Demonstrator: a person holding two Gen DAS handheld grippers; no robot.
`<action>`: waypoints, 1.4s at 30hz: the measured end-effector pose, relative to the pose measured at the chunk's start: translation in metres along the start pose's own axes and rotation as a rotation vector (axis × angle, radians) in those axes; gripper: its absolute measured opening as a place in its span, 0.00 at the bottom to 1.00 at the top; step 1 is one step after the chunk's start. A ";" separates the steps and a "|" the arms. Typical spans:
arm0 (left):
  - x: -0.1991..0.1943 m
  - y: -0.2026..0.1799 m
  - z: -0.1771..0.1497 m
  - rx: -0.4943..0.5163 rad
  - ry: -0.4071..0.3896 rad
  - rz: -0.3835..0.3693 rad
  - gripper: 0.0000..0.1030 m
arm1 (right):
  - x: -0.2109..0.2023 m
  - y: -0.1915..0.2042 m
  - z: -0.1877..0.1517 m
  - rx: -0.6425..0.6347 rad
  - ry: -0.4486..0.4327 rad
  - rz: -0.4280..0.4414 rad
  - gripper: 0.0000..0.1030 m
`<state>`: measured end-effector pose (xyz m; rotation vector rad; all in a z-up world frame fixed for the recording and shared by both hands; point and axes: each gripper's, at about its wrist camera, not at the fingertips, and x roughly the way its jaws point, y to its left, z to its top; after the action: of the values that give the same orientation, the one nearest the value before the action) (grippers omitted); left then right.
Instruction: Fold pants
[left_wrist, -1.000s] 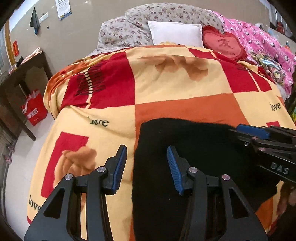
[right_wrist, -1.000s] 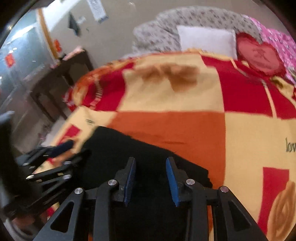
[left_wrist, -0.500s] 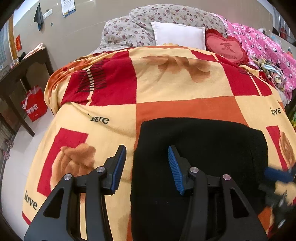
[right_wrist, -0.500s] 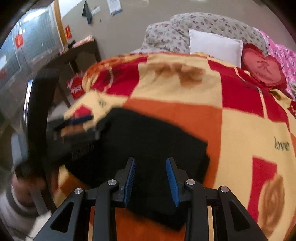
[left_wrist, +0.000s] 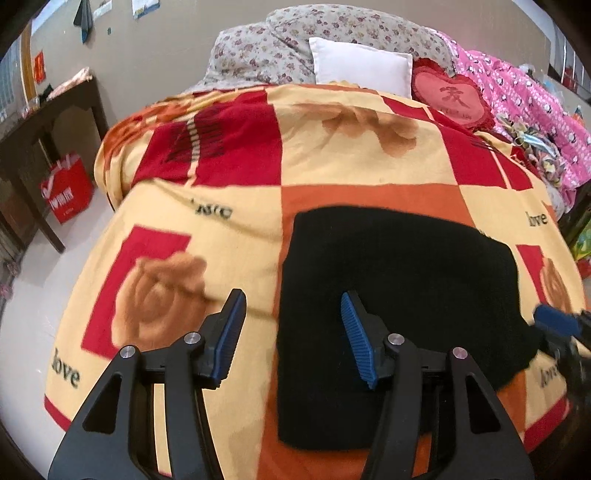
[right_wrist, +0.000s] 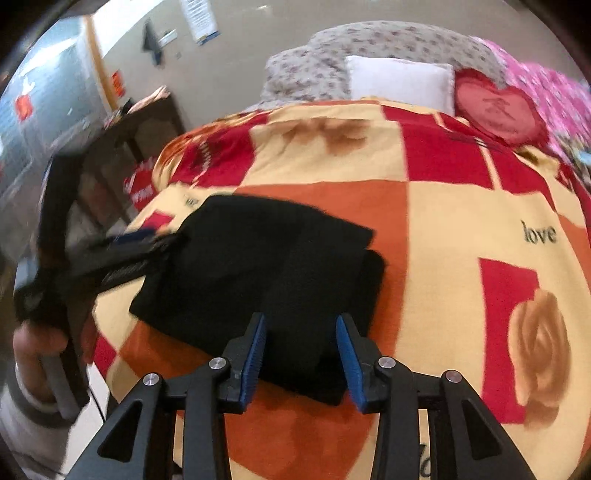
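Black pants (left_wrist: 399, 314) lie folded into a thick rectangle on the checked red, orange and yellow blanket (left_wrist: 229, 236). My left gripper (left_wrist: 291, 321) hovers over the pants' left edge; its jaws are opening and press on nothing. In the left wrist view the right gripper (left_wrist: 557, 325) shows only as a blue tip at the pants' right edge. In the right wrist view the pants (right_wrist: 258, 266) lie ahead of my right gripper (right_wrist: 301, 336), which hangs above their near right corner with jaws opening and nothing pinched. A hand (right_wrist: 37, 343) holds the left gripper (right_wrist: 125, 251) at the far side.
At the head of the bed are a white pillow (left_wrist: 362, 66), a red heart cushion (left_wrist: 450, 96) and a floral quilt (left_wrist: 295, 48). A pink cover (left_wrist: 524, 110) is piled at the right. A dark wooden table (left_wrist: 44, 122) and a red bag (left_wrist: 66, 192) stand left of the bed.
The right gripper has drawn away across the pants to their right edge. Both grippers' jaws stand wider. The left gripper has shifted slightly, and the pants stay flat.
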<state>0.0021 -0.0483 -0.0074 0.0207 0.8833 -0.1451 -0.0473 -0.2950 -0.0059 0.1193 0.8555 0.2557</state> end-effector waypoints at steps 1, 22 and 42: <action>-0.002 0.002 -0.004 -0.008 0.005 -0.013 0.54 | 0.001 -0.005 0.000 0.023 0.000 -0.004 0.37; 0.005 -0.003 -0.011 -0.006 0.000 0.022 0.66 | 0.020 -0.004 0.013 0.048 0.014 -0.004 0.50; 0.030 0.032 0.003 -0.166 0.115 -0.276 0.80 | 0.048 -0.048 0.003 0.235 0.030 0.209 0.66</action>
<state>0.0271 -0.0205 -0.0297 -0.2507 1.0079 -0.3300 -0.0066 -0.3281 -0.0483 0.4264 0.9022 0.3528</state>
